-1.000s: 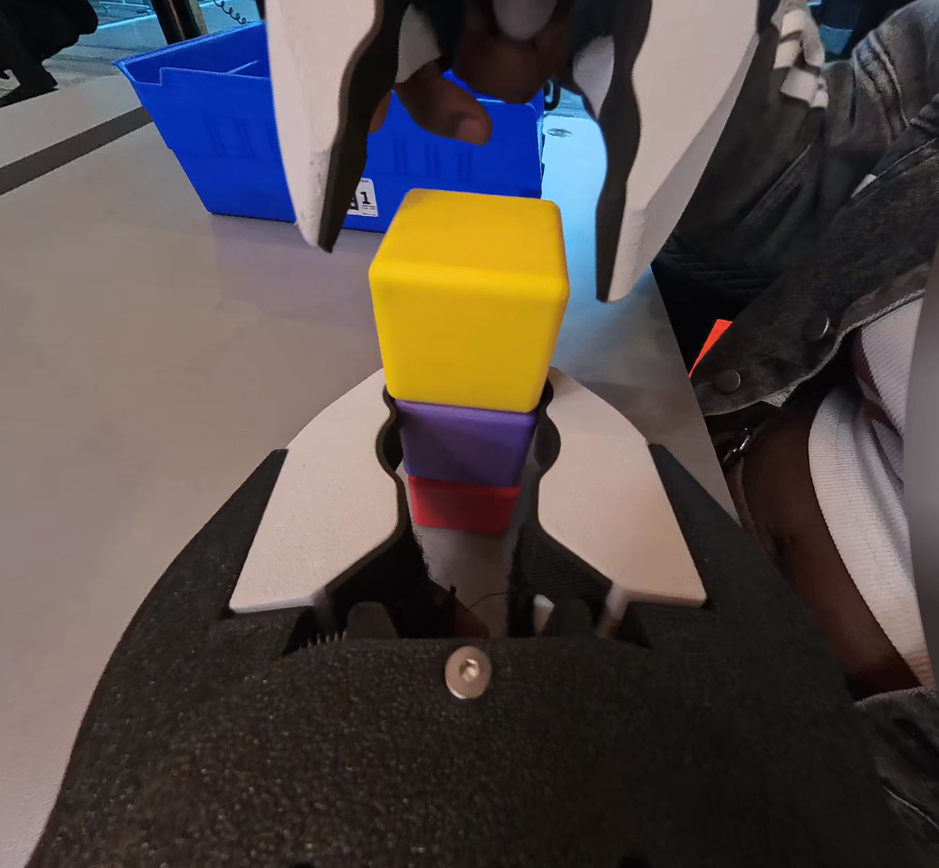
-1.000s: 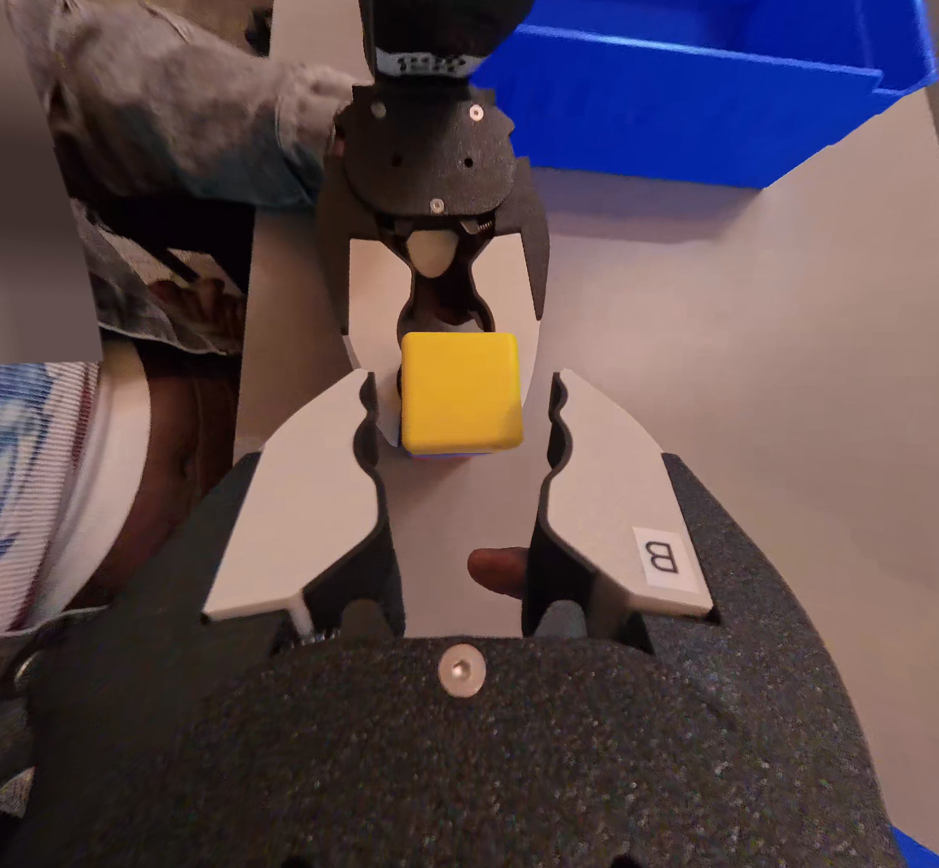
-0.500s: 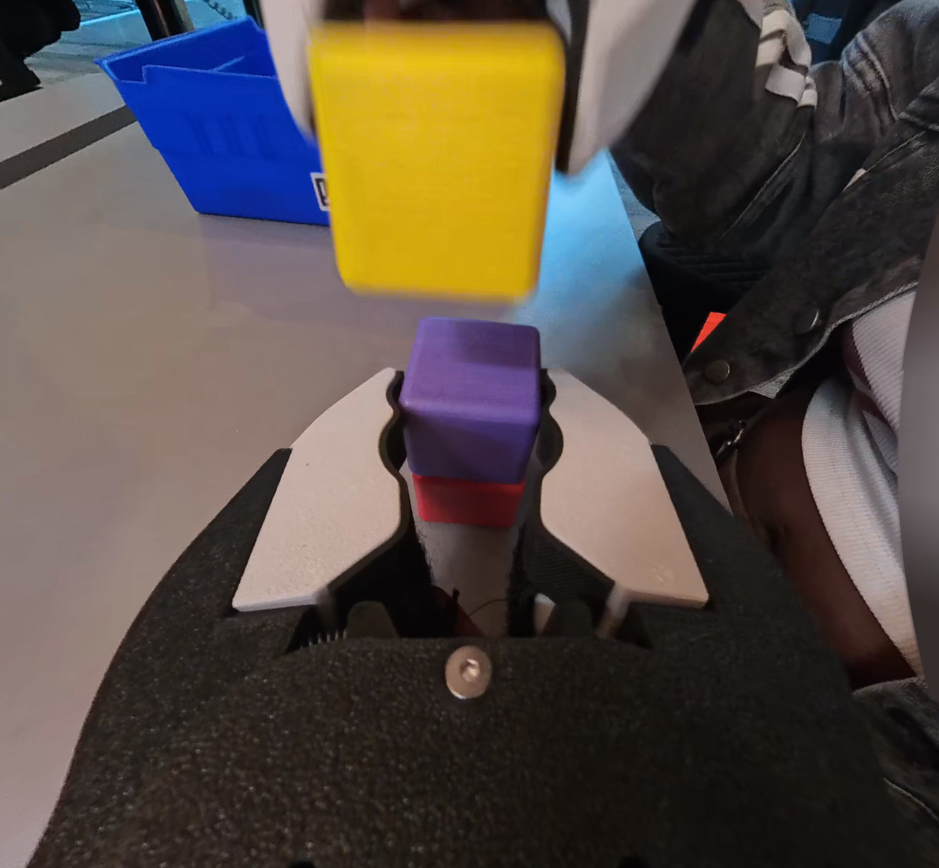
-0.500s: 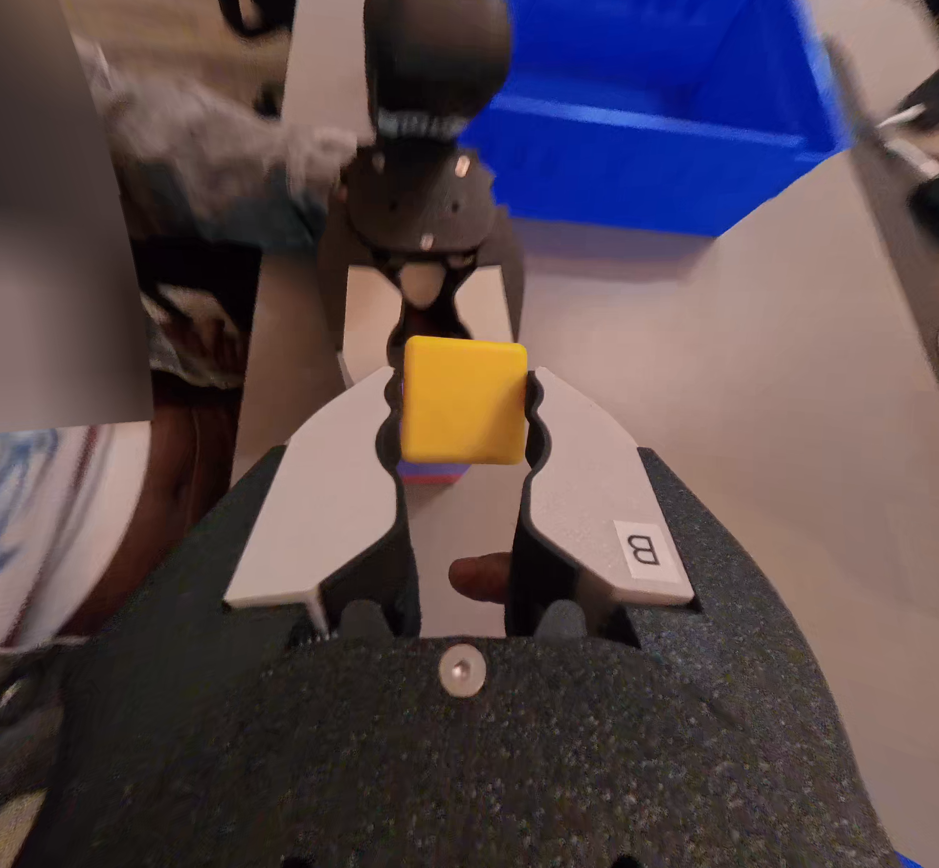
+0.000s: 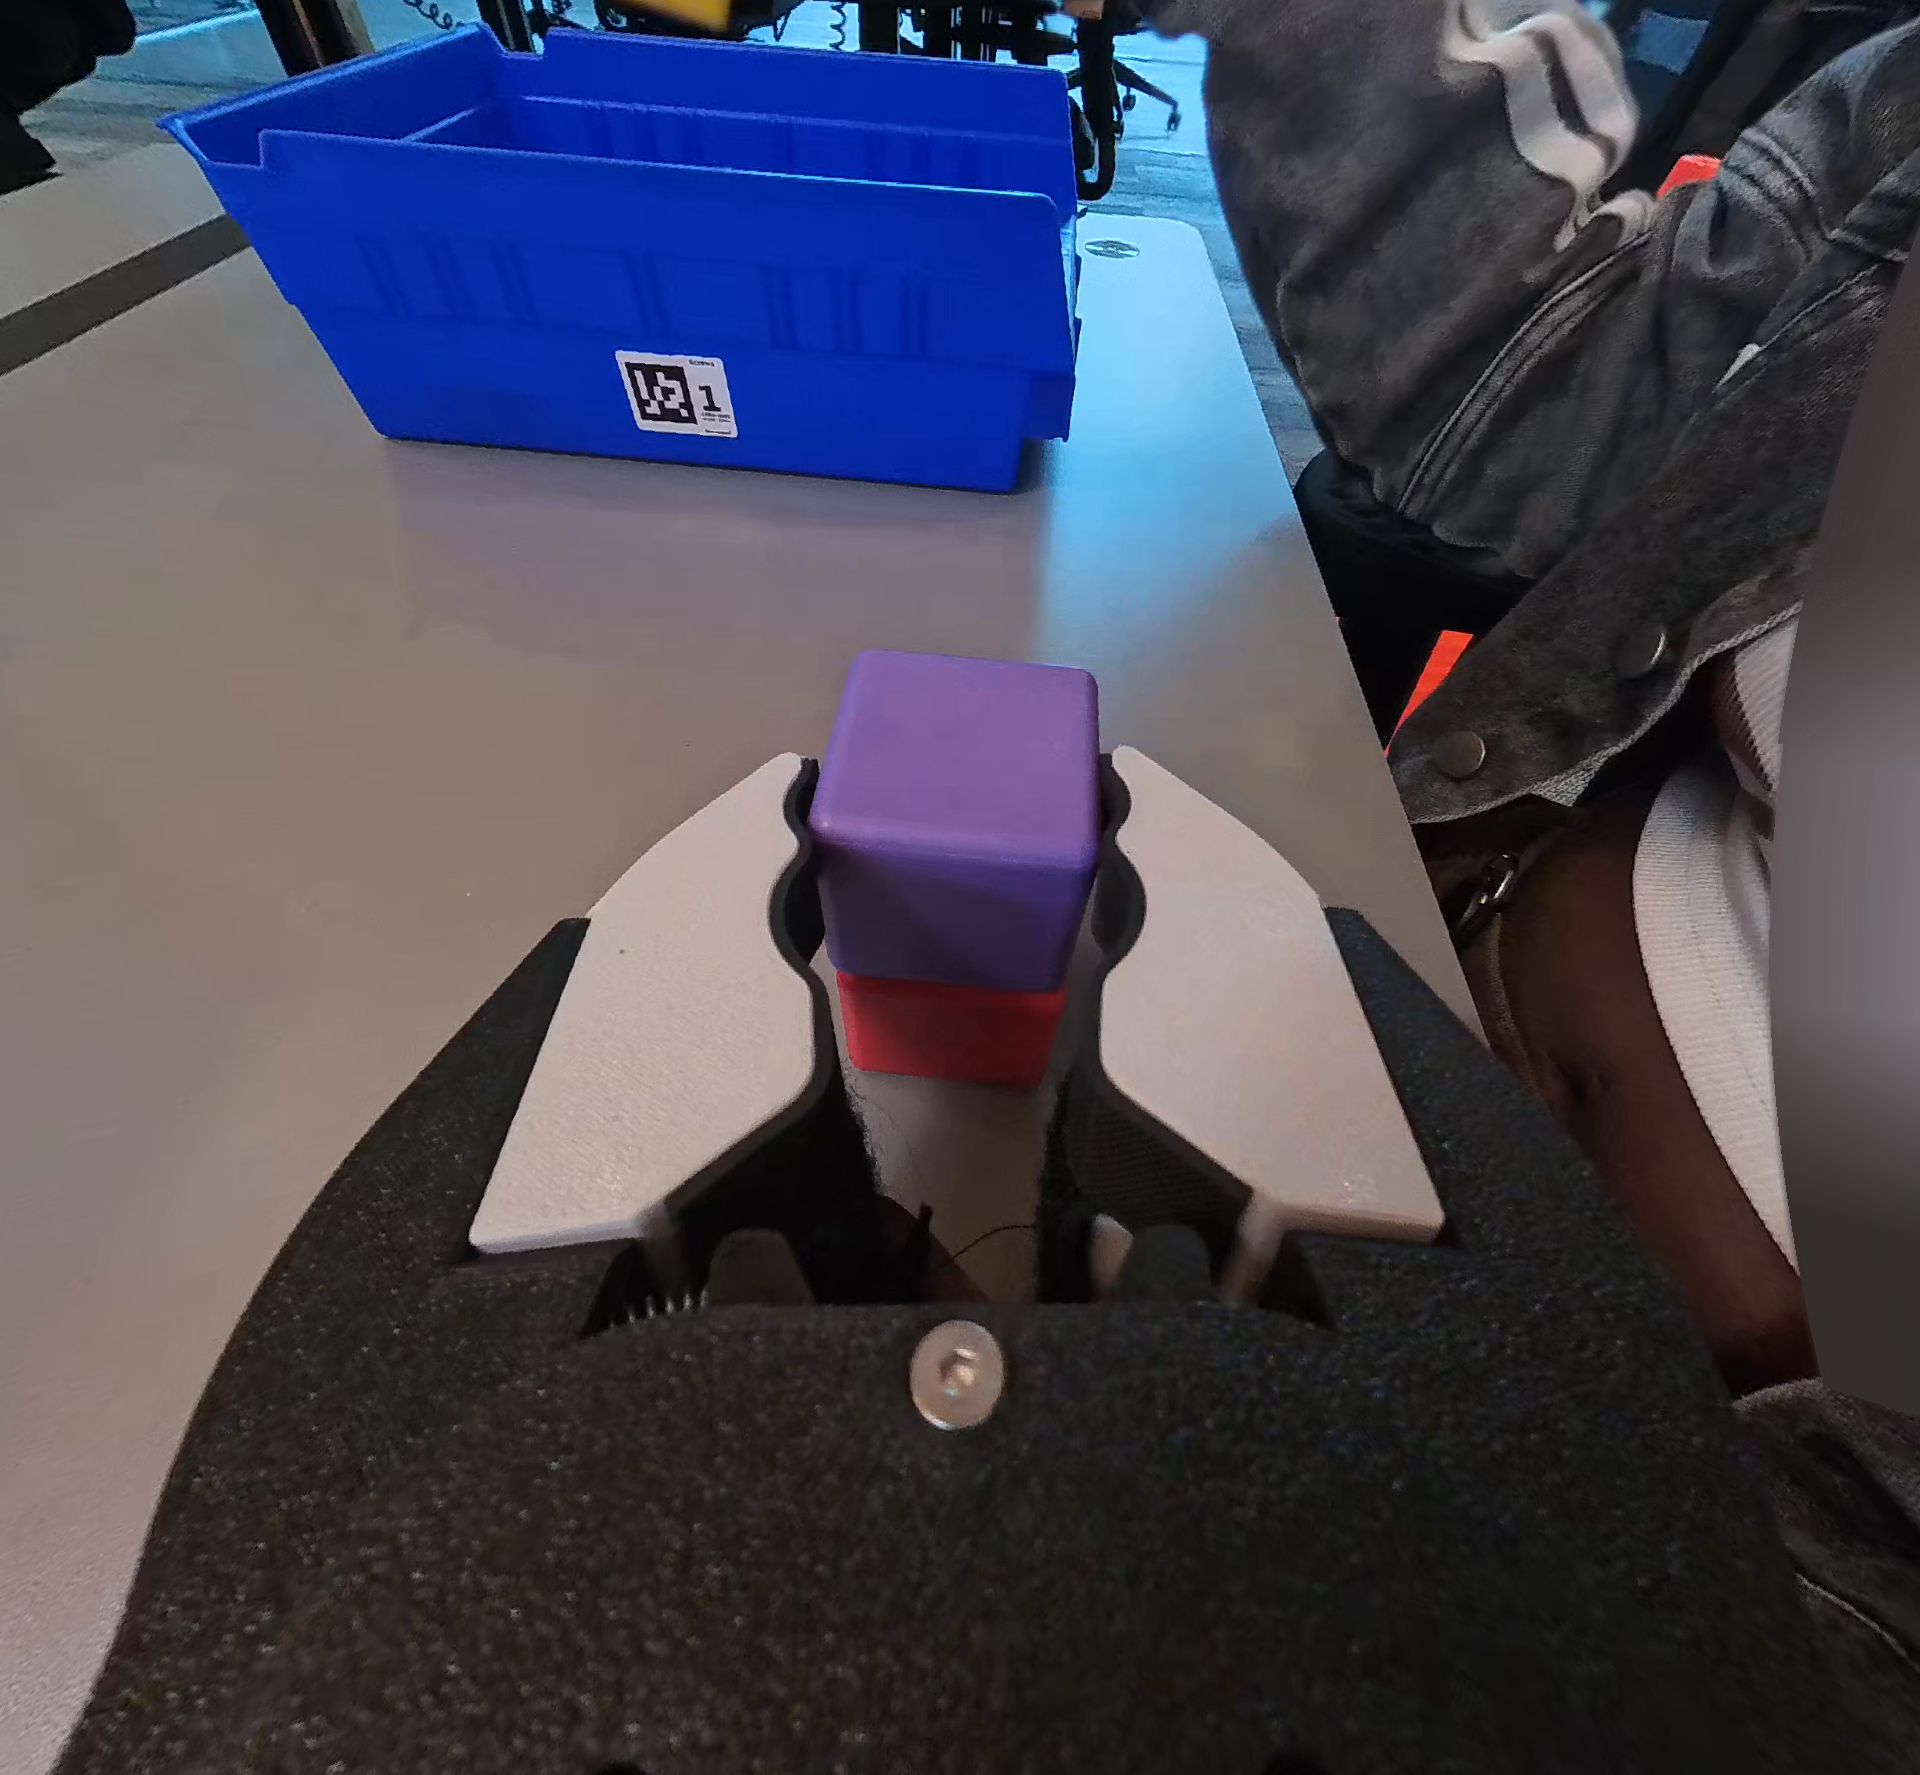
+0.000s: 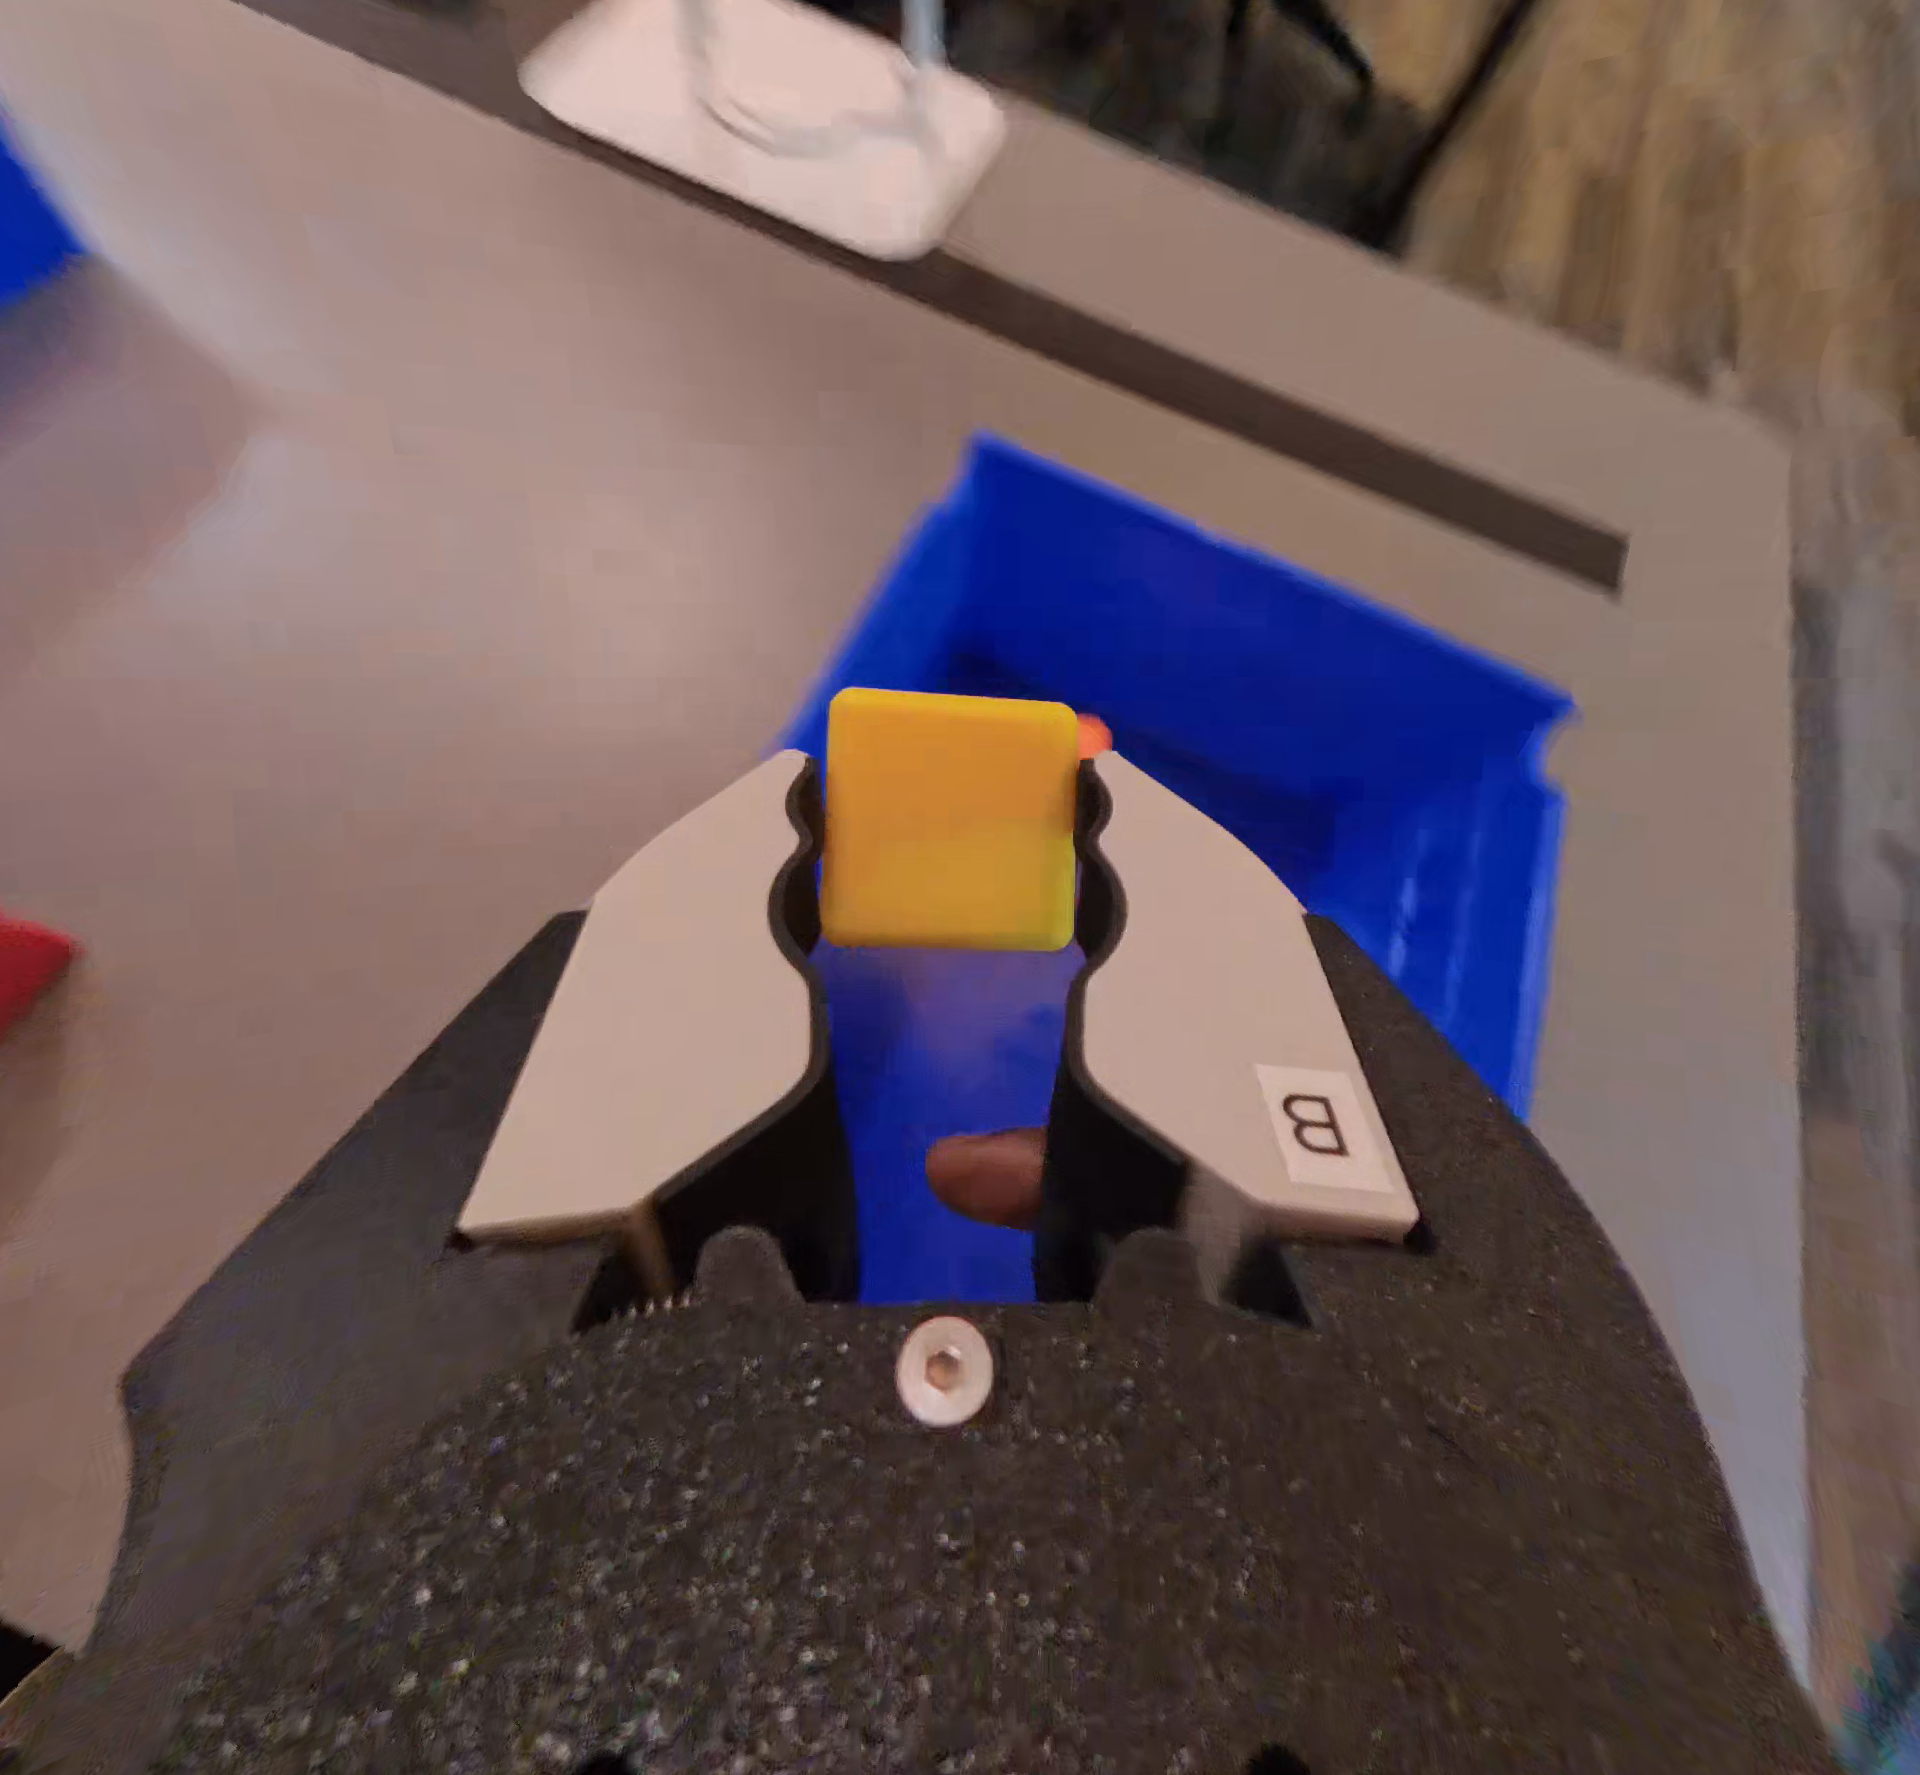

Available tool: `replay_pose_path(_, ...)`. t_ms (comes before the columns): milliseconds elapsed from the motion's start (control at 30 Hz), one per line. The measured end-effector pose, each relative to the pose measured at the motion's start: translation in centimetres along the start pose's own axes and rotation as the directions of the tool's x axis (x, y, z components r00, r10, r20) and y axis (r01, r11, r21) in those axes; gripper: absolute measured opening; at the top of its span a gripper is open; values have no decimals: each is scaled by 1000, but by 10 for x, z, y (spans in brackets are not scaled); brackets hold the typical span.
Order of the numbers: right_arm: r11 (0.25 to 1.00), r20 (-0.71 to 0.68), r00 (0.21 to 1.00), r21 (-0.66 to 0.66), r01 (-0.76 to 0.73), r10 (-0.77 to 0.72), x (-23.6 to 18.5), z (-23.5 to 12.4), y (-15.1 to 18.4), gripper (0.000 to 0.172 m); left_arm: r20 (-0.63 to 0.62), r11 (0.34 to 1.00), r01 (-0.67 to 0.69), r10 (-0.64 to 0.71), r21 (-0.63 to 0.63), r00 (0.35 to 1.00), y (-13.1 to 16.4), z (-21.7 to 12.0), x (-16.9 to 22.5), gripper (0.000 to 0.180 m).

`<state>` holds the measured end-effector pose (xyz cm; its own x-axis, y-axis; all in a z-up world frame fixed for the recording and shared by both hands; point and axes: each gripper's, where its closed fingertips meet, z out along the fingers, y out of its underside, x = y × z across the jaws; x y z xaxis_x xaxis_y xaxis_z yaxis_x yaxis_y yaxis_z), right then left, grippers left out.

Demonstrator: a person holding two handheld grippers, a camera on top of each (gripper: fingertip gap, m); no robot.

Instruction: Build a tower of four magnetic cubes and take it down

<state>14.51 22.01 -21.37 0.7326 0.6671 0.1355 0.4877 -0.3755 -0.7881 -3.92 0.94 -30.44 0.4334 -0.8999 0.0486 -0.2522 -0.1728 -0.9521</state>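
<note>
Left tool (image 5: pixel 954 852) pinching purple cube (image 5: pixel 956 821), pads against both its sides, purple stacked on red cube (image 5: pixel 948 1034) on grey bench (image 5: pixel 312 686), right tool (image 6: pixel 948 832) pinching yellow cube (image 6: pixel 951 816), raised above blue bin (image 6: pixel 1247 686), second blue bin (image 5: pixel 665 271) behind stack.

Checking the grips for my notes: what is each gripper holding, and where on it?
Left gripper clamps the purple cube by its two side faces, above the red cube. Right gripper clamps the yellow cube likewise.
</note>
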Motion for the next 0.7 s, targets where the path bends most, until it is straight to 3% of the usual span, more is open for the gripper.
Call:
replay_pose_path(167,961,-140,983,-233,-146,116,52,36,72,47,-2,1000,-1,1,-1,1000,0,0,0,49)
replay_pose_path(300,930,-234,963,-307,-201,131,75,58,103,46,-5,1000,-1,1,0,1000,0,0,0,49)
replay_pose_path(633,905,-266,951,-346,-246,157,92,81,122,47,-8,1000,1,-1,3,1000,0,1,0,49)
replay_pose_path(700,923,-280,948,-303,-237,152,93,78,114,49,-10,1000,2,-2,4,1000,0,1,0,49)
